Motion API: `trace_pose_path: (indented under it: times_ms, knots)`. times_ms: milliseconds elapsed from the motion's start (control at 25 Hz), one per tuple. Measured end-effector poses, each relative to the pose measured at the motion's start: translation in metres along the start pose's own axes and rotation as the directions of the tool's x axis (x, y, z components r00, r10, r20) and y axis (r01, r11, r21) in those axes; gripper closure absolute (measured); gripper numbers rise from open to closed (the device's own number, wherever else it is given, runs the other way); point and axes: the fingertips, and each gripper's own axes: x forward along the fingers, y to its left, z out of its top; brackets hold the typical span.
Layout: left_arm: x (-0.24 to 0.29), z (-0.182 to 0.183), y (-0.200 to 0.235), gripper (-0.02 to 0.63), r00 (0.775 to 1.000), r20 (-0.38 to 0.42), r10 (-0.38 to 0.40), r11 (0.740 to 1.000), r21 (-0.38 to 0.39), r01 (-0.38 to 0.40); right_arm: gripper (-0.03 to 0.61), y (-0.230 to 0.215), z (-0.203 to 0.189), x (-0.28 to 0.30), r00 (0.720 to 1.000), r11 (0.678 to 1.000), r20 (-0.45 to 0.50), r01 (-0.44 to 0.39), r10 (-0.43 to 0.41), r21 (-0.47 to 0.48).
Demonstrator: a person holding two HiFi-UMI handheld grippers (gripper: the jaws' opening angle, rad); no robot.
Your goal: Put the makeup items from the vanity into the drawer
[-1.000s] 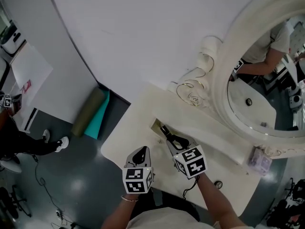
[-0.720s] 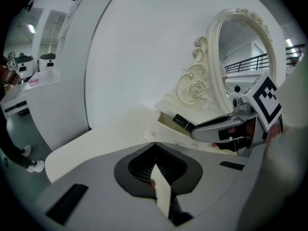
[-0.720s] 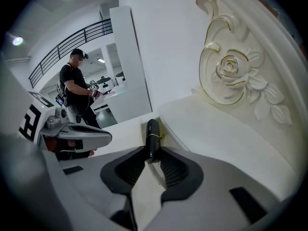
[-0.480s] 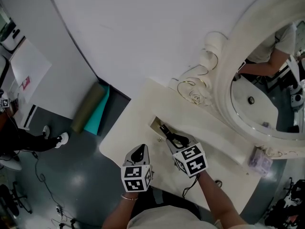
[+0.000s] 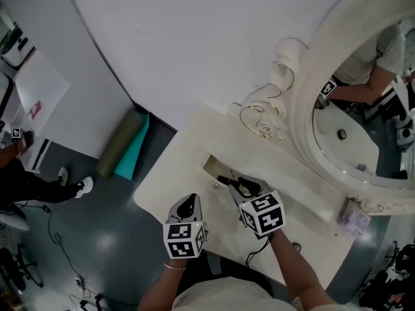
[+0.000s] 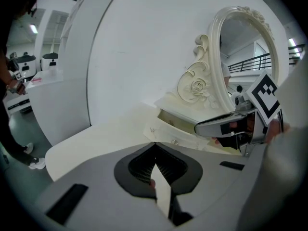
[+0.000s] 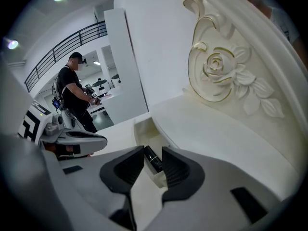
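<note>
The cream vanity (image 5: 170, 188) has a small drawer (image 5: 209, 166) pulled open at its back left. My right gripper (image 5: 227, 181) reaches over that drawer. In the right gripper view a black makeup tube (image 7: 153, 159) lies inside the drawer (image 7: 144, 129), in the gap between the jaws of the right gripper (image 7: 153, 154). Those jaws have just been opening and no longer press on the tube. My left gripper (image 5: 192, 206) hovers over the tabletop beside it, in front of the drawer (image 6: 168, 123). The left gripper (image 6: 154, 144) is shut with its tips touching and nothing in it.
An oval mirror in an ornate frame (image 5: 305, 89) stands at the back right. A small clear purple box (image 5: 353, 218) sits at the vanity's right end. A rolled green mat (image 5: 120, 149) leans by the wall on the floor. A person (image 7: 77, 100) stands farther off.
The right gripper's jaws have spread slightly around the black tube, which now rests in the drawer. The left gripper has stayed where it was.
</note>
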Motion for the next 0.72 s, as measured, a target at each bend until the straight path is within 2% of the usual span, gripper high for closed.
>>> trace_pose_path:
  times_ms: [720]
  knots:
    - [-0.036, -0.003, -0.017, 0.606, 0.999, 0.051, -0.015, 0.999, 0.029, 0.014, 0.463, 0.005, -0.004, -0.049, 0.991, 0.993, 0.116, 0.054, -0.066, 0.105]
